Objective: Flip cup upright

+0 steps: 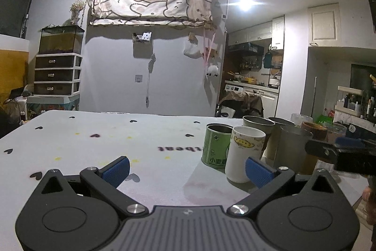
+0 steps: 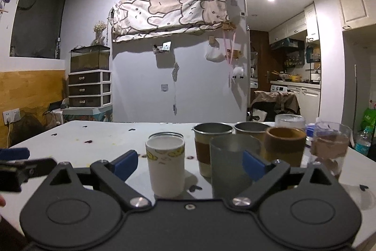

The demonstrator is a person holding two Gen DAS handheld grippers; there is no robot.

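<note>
A white cup with yellow cartoon print (image 2: 165, 167) stands upright on the white table (image 2: 105, 140), between the fingers of my right gripper (image 2: 190, 165), which is open and empty. The same cup shows in the left wrist view (image 1: 244, 154), just left of my left gripper's right fingertip (image 1: 258, 172). My left gripper (image 1: 188, 171) is open and empty over the table (image 1: 94, 145). A grey frosted cup (image 2: 229, 164) stands upright beside the white cup, close to the right gripper's right fingertip (image 2: 255, 167).
A cluster of upright cups stands behind: a green tin (image 1: 215, 147), two metal cups (image 2: 212, 145) (image 2: 251, 129), a brown ribbed cup (image 2: 284, 145), and glasses (image 2: 330, 147). The right gripper's body shows at the right edge of the left wrist view (image 1: 340, 154).
</note>
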